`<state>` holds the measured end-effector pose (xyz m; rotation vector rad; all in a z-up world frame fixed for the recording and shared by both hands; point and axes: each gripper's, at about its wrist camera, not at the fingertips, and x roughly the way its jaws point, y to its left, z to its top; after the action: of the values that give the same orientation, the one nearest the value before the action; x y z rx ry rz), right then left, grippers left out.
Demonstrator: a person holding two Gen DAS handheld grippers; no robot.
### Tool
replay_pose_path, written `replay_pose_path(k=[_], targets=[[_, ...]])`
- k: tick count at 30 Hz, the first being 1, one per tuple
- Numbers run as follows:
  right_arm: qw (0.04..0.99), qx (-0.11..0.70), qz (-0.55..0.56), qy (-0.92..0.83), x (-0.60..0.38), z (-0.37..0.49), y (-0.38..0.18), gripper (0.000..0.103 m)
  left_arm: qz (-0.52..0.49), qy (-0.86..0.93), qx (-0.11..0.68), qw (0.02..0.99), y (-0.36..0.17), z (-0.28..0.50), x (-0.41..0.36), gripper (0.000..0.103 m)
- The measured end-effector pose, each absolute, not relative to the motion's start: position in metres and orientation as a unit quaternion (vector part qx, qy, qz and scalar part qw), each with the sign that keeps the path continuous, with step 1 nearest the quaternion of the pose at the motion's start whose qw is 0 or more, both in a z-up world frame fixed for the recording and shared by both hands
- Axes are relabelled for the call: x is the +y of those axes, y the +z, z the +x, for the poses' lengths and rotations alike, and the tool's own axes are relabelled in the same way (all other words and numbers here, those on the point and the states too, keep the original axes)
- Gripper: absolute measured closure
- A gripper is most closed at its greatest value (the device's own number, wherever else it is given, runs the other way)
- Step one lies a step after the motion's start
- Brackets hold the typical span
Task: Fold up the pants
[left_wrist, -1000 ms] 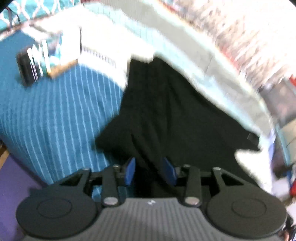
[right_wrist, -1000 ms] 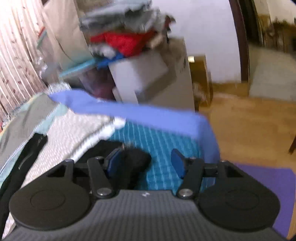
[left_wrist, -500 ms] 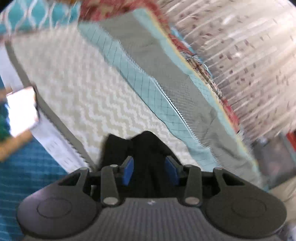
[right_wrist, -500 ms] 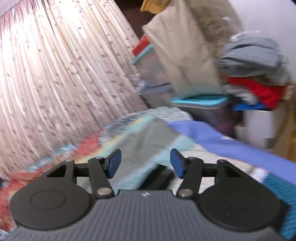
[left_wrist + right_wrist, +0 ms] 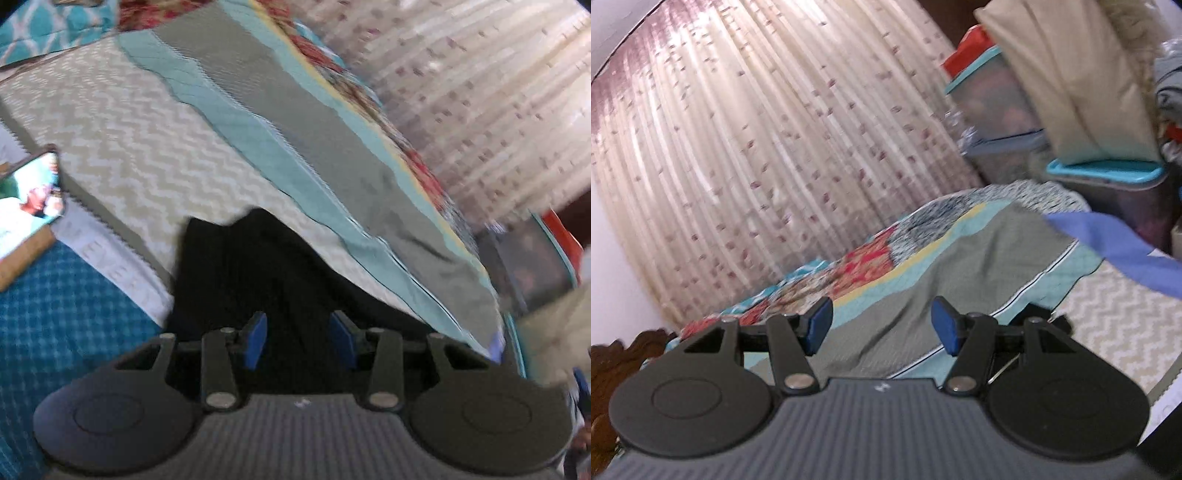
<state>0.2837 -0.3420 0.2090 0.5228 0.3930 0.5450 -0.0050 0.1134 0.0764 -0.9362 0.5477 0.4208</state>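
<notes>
left wrist view looks down along the left gripper (image 5: 297,338) onto the black pants (image 5: 266,280), which lie on the bed right in front of and under its fingertips. the blue pads stand apart with dark cloth showing in the gap, but no fold is pinched between them, so i read this gripper as open and empty, poised just over the fabric. the pants' near mass fills the space below the fingers, and the cloth narrows away toward an uneven far edge resting on the pale zigzag blanket (image 5: 122,147); the long axis seems to run from lower right to upper left of this view, roughly along the line the gripper points. how far the garment reaches toward the camera is hidden by the gripper body. a lit phone (image 5: 31,199) lies on the left, apart from the pants.

in the right wrist view the right gripper (image 5: 882,326) is raised and aimed almost level at the grey-and-teal quilt (image 5: 923,280) and the curtain (image 5: 757,147) beyond, its pads wide apart with nothing between them. no pants are clearly visible there.

so the left hand is plainly the nearer one, and any next grasp looks to be its job, straight down and slightly forward; the right would have to dip and swing back toward the cloth first.
</notes>
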Motion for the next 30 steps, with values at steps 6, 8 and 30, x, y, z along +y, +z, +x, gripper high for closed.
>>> replay_pose_path(k=[6, 8, 30], targets=[[0.906, 0.184, 0.234, 0.299, -0.349, 0.254, 0.235, 0.041, -0.399, 0.137, 0.277, 0.864, 0.103, 0.007, 0.055, 0.064], [0.905, 0.179, 0.230, 0.309, -0.357, 0.240, 0.244, 0.041, -0.364, 0.130, 0.279, 0.879, 0.118, 0.008, 0.036, 0.064], [0.880, 0.001, 0.276, 0.386, -0.432, 0.179, 0.401, 0.041, -0.016, 0.081, 0.084, 0.993, 0.398, -0.029, -0.116, 0.053]])
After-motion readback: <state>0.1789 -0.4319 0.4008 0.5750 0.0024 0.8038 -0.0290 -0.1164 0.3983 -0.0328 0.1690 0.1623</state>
